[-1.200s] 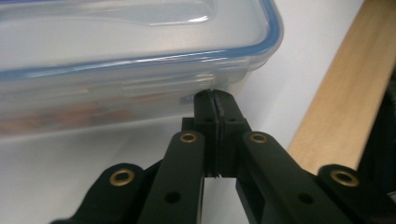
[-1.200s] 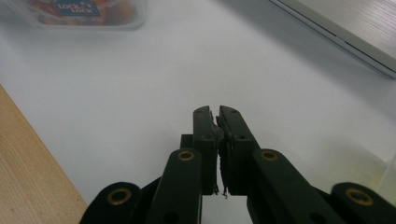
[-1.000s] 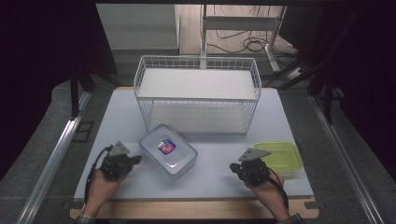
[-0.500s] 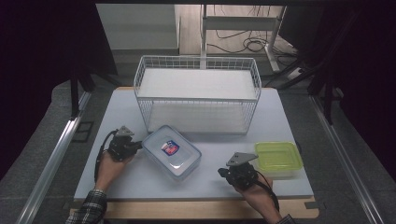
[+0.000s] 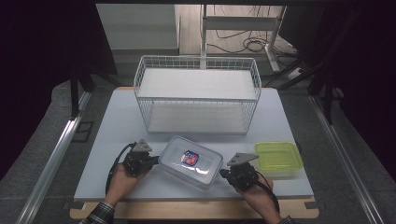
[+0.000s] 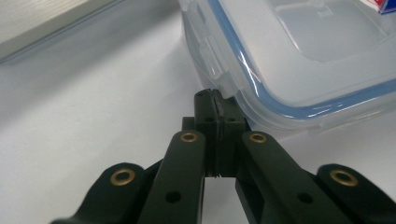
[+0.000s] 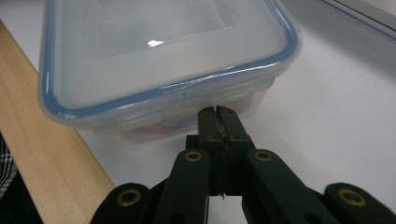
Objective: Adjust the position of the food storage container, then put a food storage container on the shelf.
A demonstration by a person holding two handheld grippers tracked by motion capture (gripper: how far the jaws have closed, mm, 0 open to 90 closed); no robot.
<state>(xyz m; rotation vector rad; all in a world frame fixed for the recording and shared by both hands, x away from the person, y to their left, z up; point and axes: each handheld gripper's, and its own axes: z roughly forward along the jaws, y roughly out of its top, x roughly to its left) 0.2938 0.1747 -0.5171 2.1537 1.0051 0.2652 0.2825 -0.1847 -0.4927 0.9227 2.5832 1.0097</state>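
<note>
Clear lidded container (image 5: 190,162) between both closed hand-held grippers, seemingly touching each.

A white tabletop (image 5: 116,135) with a pale wooden front edge (image 5: 187,210) stood on grey carpeted floor (image 5: 355,154). Metal rails (image 5: 51,163) ran along both sides. Beyond it, black cables (image 5: 252,44) lay tangled on a lighter floor beside a white metal stand (image 5: 204,28), with darkness to either side.
</note>
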